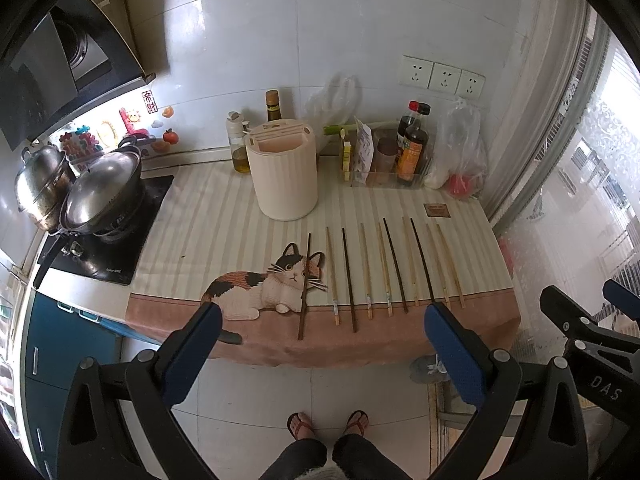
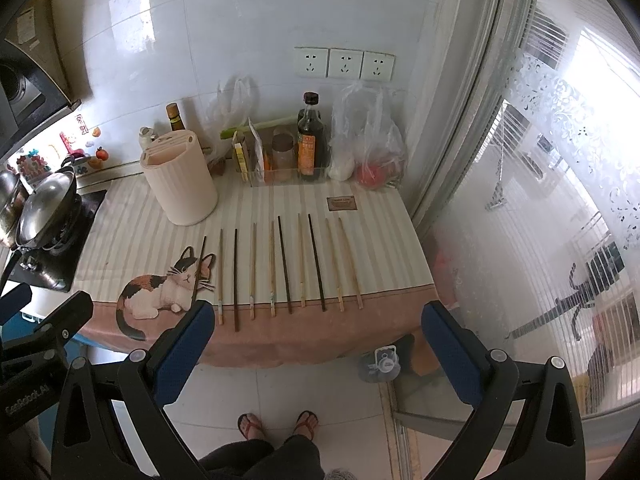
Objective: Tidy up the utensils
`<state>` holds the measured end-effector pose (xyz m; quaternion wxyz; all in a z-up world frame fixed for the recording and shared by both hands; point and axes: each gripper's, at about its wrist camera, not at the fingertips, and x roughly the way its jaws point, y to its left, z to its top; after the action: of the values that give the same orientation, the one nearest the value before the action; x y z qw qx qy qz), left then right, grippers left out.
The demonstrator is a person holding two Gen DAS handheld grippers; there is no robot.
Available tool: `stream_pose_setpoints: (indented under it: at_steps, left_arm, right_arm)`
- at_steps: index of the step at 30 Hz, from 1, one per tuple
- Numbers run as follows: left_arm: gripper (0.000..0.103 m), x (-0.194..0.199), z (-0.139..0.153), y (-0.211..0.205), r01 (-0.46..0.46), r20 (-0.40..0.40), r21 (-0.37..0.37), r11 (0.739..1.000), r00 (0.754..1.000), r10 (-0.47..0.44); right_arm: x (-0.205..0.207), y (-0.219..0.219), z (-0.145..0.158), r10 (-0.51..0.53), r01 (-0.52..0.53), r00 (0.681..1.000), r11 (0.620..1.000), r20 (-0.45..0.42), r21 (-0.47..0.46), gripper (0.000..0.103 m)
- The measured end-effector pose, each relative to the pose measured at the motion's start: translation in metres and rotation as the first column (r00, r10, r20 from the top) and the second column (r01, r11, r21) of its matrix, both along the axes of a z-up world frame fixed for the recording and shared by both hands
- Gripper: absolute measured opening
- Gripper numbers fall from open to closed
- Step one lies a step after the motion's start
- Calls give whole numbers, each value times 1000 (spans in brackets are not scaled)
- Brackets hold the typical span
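The chopsticks look wooden, some pale and matt, some dark with a slight sheen. The holder is smooth cream plastic. A matt woven cloth covers the tabletop. The wok lid is shiny metal, the wall tiles glossy white. Each gripper's pads look matt blue and rubbery on black plastic.

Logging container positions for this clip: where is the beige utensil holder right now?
The utensil holder stands upright on the striped mat, behind the left end of the chopstick row, in front of the oil bottle.
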<state>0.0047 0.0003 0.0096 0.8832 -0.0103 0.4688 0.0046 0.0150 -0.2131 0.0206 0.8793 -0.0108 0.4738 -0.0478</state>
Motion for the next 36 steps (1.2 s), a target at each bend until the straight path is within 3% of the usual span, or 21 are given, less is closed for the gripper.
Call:
stream_pose_setpoints:
  at_steps: [32,36]
  left_arm:
    - [103,4,-3,-6,2,13,-2,1000,1000,-2]
    - [103,16,-7,-6,-7,63,50,999,998,4]
  right_arm:
    - [-3,-5,1,-23,23,1000,1000,10,0,103]
    - [4,-10,-2,-48,47,998,999,33,8,103]
